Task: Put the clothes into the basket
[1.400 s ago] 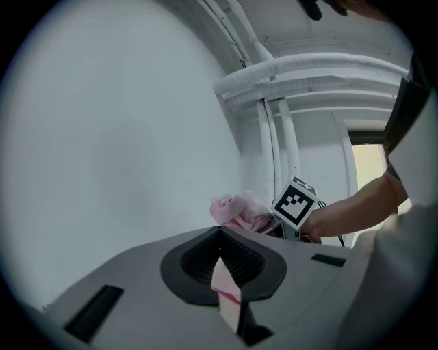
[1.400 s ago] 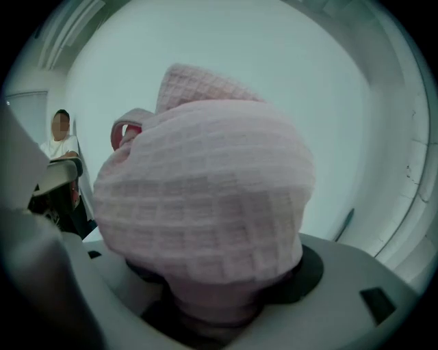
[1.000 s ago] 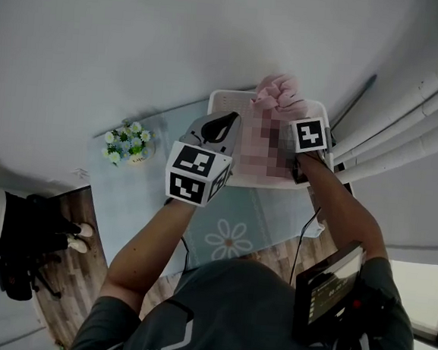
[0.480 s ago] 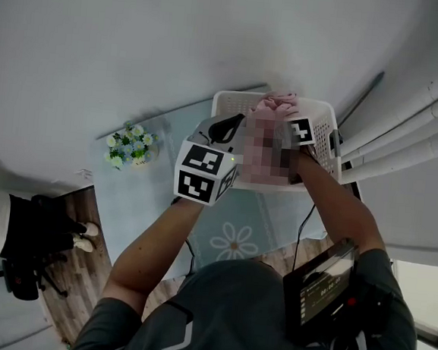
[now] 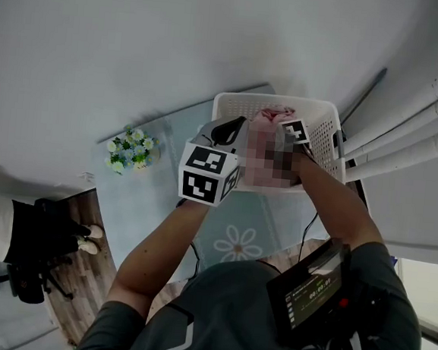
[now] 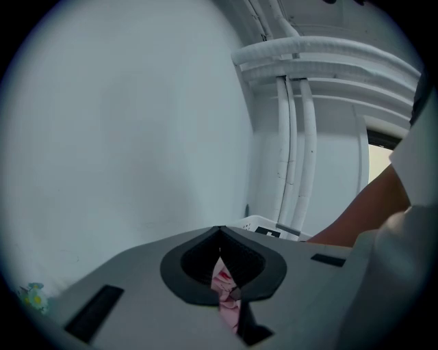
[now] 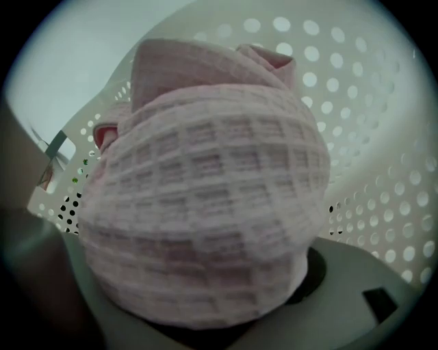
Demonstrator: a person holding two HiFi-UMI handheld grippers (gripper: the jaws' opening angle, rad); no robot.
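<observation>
I found the pink waffle-weave cloth [image 7: 205,198] soft, matt and ridged; the laundry basket [image 7: 383,137] at three o'clock of it was smooth white perforated plastic.

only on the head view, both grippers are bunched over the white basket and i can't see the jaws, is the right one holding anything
Observer: Yes. In the right gripper view, the right gripper is closed on a bunched pink cloth. The cloth has a waffle weave and bulges up over the jaws, filling most of that view.
Operator: ok and the left one, open or gripping
Observer: Gripping, as far as I can tell. The left gripper view shows the left gripper with its tips meeting and a thin fold of pink cloth pinched in the narrow gap below them.
</observation>
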